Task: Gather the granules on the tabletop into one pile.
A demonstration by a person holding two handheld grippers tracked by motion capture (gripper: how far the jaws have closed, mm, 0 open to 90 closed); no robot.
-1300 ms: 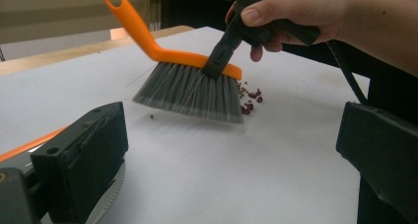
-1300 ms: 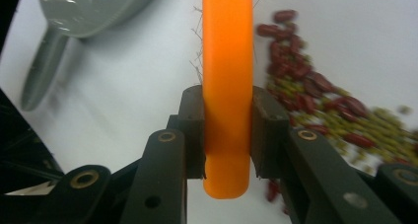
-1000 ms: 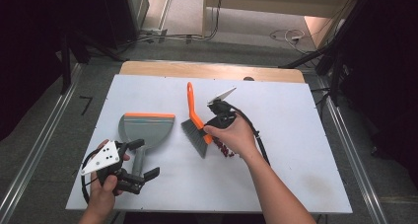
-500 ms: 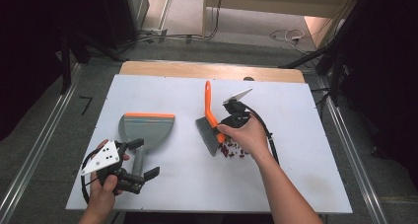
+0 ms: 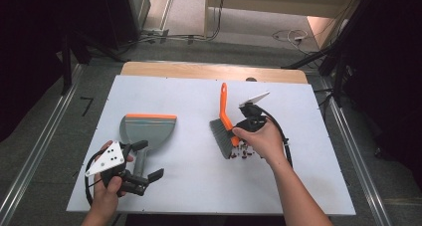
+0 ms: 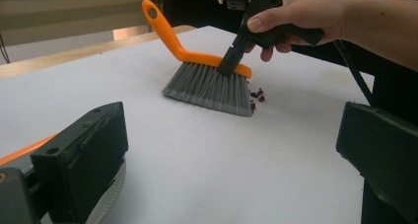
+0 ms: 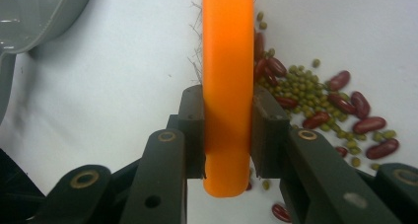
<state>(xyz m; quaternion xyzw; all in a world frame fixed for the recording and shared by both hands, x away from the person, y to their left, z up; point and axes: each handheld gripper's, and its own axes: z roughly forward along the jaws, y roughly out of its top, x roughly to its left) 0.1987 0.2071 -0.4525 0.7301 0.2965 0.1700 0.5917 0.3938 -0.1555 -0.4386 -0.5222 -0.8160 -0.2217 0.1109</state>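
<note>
My right gripper (image 5: 238,130) pinches the orange back of the brush (image 5: 225,121), jaws pressed against both its sides. The bristles rest on the white table (image 5: 199,186), right of centre, touching a scatter of red and green beans (image 7: 340,110); the brush block hides part of that scatter. My left gripper (image 5: 144,162) stands spread, straddling the handle of the grey dustpan (image 5: 148,131). I cannot tell whether it touches the handle.
</note>
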